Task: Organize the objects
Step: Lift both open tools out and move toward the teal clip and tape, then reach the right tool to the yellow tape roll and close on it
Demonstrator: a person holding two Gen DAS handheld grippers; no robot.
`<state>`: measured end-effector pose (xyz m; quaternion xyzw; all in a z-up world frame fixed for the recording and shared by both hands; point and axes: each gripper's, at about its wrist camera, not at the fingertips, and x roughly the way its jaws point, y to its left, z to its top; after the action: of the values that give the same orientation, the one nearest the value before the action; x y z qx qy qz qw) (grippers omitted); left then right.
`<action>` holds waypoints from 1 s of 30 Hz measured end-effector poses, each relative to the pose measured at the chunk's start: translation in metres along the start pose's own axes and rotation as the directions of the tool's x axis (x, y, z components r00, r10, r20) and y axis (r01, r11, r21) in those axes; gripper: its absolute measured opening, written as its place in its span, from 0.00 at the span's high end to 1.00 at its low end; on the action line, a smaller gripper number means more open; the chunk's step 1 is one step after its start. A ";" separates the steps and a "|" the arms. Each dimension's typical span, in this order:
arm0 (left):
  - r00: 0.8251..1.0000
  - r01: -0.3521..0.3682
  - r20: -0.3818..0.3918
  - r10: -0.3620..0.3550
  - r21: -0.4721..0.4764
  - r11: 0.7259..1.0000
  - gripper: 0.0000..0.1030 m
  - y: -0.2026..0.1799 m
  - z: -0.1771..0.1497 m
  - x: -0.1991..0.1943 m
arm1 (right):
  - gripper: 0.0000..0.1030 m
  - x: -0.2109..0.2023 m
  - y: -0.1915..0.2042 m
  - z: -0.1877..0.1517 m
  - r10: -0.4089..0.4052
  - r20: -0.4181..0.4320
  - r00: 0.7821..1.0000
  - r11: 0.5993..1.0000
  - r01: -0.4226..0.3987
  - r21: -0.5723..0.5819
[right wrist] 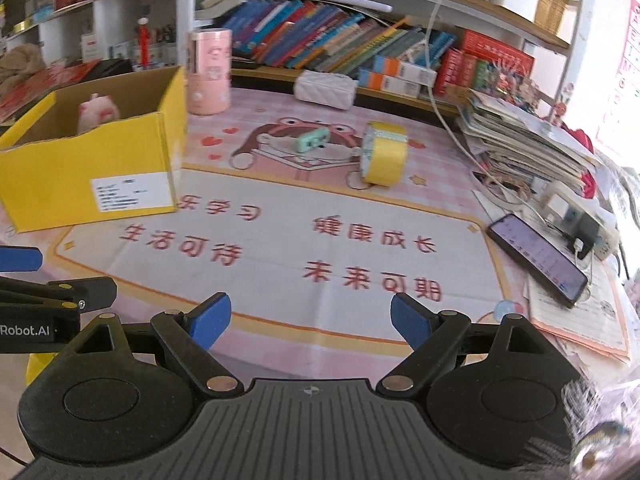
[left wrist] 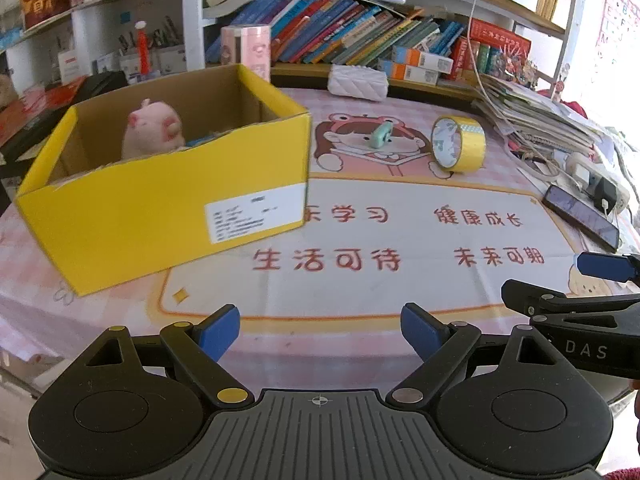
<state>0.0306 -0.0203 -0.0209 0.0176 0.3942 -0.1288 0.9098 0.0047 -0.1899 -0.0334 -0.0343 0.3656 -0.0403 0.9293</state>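
Note:
A yellow cardboard box [left wrist: 168, 208] [right wrist: 80, 168] stands open at the left of the table, with a pink plush pig [left wrist: 150, 130] [right wrist: 98, 114] inside. Beyond the middle lie a small mint-green gadget [left wrist: 382, 134] [right wrist: 312, 139] and a roll of yellow tape [left wrist: 460, 144] [right wrist: 386, 154] on its edge. My left gripper [left wrist: 320, 334] is open and empty above the mat's near edge. My right gripper [right wrist: 310, 320] is open too, with nothing between its blue pads. Each gripper shows at the side of the other's view.
A pink cylindrical tin [right wrist: 209, 72] stands behind the box, a white quilted pouch [left wrist: 358, 82] by the bookshelf. At the right are a stack of papers [left wrist: 532, 112], a phone [right wrist: 538, 260] and a charger with a cable. Books [left wrist: 340, 32] line the shelf behind.

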 end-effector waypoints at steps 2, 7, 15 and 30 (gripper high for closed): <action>1.000 -0.001 -0.001 0.001 0.001 1.000 0.13 -0.006 0.006 0.006 | 0.16 0.005 -0.007 0.003 -0.003 -0.004 1.000 1.000 0.003 0.006; 1.000 -0.013 0.001 0.013 -0.005 1.000 0.13 -0.017 0.020 0.019 | 0.16 0.019 -0.022 0.014 0.001 -0.009 1.000 1.000 -0.001 0.005; 0.999 -0.040 0.016 0.040 -0.021 0.999 0.13 -0.034 0.047 0.044 | 0.16 0.047 -0.047 0.042 0.029 -0.001 1.000 0.999 -0.029 -0.015; 0.997 -0.054 0.049 0.055 -0.022 0.998 0.13 -0.070 0.084 0.084 | 0.16 0.102 -0.094 0.082 0.077 0.014 0.997 0.997 -0.077 -0.014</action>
<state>0.1280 -0.1181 -0.0182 0.0157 0.3719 -0.1002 0.9227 0.1306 -0.2905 -0.0334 -0.0267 0.3604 -0.0016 0.9324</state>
